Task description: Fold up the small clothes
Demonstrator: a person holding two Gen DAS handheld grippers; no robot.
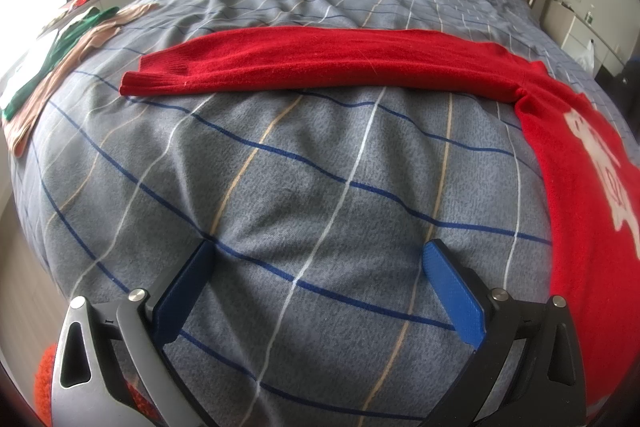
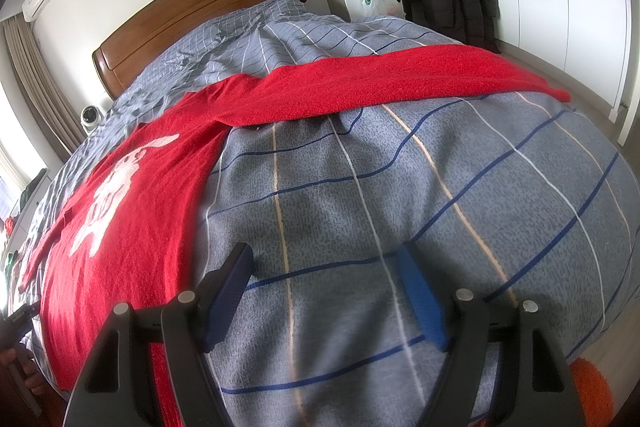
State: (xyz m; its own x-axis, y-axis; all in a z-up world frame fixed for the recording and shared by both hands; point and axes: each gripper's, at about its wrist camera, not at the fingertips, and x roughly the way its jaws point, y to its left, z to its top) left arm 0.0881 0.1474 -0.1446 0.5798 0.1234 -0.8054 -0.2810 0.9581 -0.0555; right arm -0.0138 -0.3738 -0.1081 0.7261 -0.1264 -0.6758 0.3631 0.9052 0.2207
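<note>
The red sweater (image 1: 320, 63) lies flat on the bed (image 1: 304, 187), sleeves spread wide. The left gripper (image 1: 320, 291) and right gripper (image 2: 326, 291) hang wide apart and empty over bare quilt. A pinch could catch quilt with the knit, or drag the far cuff, which seems near the bed's edge.

Red sweater (image 1: 580, 187) cut off rightward

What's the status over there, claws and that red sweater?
Left claw open, empty, over bare blanket. Right claw open, empty. Red sweater flat on bed, both sleeves spread, not yet folded. Nothing in the way.
</note>
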